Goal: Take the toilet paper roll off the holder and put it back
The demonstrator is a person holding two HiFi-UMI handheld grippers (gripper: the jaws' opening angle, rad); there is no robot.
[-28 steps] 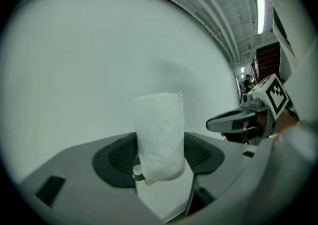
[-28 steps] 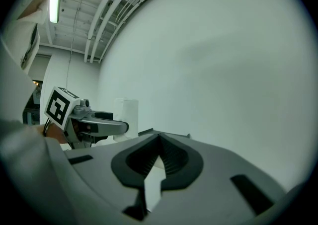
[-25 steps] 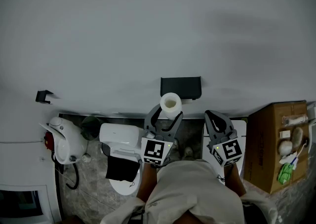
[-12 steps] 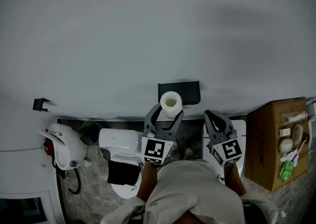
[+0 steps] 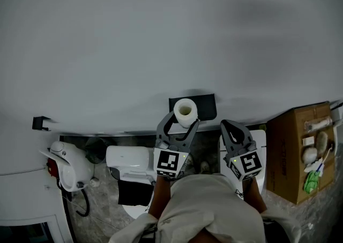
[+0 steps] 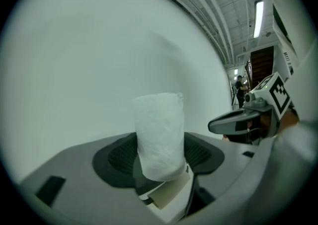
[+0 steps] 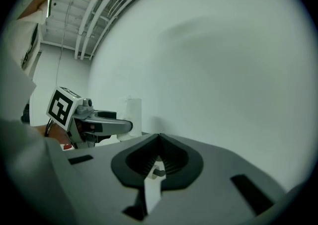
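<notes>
**Inspector:** Orientation of the white cylindrical toilet paper roll (image 5: 185, 112)?

**Recorder:** Upright. Long axis vertical, hollow core end facing up toward the head view. In the left gripper view, a standing column at centre frame.

**Inspector:** Location?

**Recorder:** Centre of the head view, overlapping the left part of the black rectangular wall holder (image 5: 203, 105) on the pale wall. Contact with the holder: cannot tell.

**Inspector:** State of the left gripper (image 5: 181, 123)?

**Recorder:** Clamped on the roll's lower part, jaws well apart, one dark ribbed pad (image 6: 117, 155) on each side. Upper part of the roll standing free above them.

**Inspector:** State of the right gripper (image 5: 231, 125)?

**Recorder:** Jaws together, nothing between. Just right of the left gripper in the head view, apart from the roll, facing the wall.

**Inspector:** Surroundings?

**Recorder:** White toilet (image 5: 128, 157) at lower left, brown cardboard box (image 5: 295, 151) at the right edge.
</notes>
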